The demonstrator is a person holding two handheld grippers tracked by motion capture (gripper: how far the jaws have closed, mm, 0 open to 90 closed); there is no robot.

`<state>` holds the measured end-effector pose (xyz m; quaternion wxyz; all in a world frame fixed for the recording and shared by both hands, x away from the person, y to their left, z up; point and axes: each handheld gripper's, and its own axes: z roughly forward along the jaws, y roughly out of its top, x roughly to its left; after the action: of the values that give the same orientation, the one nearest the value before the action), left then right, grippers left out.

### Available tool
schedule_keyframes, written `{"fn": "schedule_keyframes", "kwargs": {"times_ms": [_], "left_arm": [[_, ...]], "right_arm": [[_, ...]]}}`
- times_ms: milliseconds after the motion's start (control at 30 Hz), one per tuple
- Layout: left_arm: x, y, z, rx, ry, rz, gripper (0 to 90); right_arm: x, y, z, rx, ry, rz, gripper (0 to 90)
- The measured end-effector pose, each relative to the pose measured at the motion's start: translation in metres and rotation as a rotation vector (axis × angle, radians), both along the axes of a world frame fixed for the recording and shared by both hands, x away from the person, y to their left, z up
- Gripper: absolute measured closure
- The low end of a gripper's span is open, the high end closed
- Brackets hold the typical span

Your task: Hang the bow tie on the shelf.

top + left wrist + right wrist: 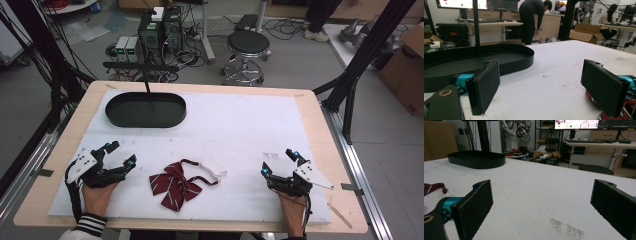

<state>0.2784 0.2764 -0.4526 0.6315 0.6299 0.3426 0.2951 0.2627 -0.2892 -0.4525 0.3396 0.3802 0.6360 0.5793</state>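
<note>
A dark red bow tie with white stripes (175, 185) lies on the white mat near the front, its strap looping off to the right. My left gripper (121, 154) rests on the mat just left of the bow tie, open, with nothing between its jaws. My right gripper (280, 161) rests on the mat well to the right of it, open and empty too. In the left gripper view (541, 90) a bit of the bow tie (594, 98) peeks out behind the right jaw. In the right gripper view (541, 207) the strap (434, 187) shows at the far left.
A black oval tray (145, 109) sits at the back left of the mat (240, 130), with a thin black pole rising from it. Beyond the table stand a stool (247, 50), computer boxes and cables. A person (531, 20) bends over a desk in the background.
</note>
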Motion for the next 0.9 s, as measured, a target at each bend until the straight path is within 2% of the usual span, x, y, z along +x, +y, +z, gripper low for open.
{"fn": "schedule_keyframes", "kwargs": {"times_ms": [200,367,400,433,467,500,533,700,900], "left_arm": [[0.001,0.0,0.002,0.014,0.018,-0.009,16.1],[0.0,-0.001,0.021,0.015,0.018,-0.045,16.1],[0.0,-0.001,0.021,0.015,0.018,-0.045,16.1],[0.001,-0.003,0.03,0.043,0.02,-0.062,16.1],[0.001,-0.004,0.035,0.061,0.02,-0.069,16.0],[0.001,-0.004,0.035,0.061,0.02,-0.069,16.0],[0.002,-0.008,0.045,0.09,0.027,-0.084,16.0],[0.003,-0.021,0.068,0.176,0.026,-0.109,15.9],[0.006,-0.033,0.081,0.215,0.045,-0.139,15.9]], "right_arm": [[0.0,0.0,0.0,-0.005,-0.001,0.0,3.2],[0.001,0.0,0.0,0.0,0.0,0.001,3.2],[0.001,-0.001,0.0,0.001,-0.002,-0.001,3.3],[0.001,-0.001,0.0,0.002,-0.001,0.0,3.2],[0.001,-0.001,0.0,0.005,0.002,-0.001,3.2],[0.001,-0.001,0.0,0.006,0.003,-0.002,3.2],[0.001,-0.001,0.0,0.004,0.0,-0.001,3.3],[0.001,-0.001,0.0,0.003,0.001,0.001,3.2],[0.001,0.0,0.0,0.001,0.002,0.0,3.3]]}}
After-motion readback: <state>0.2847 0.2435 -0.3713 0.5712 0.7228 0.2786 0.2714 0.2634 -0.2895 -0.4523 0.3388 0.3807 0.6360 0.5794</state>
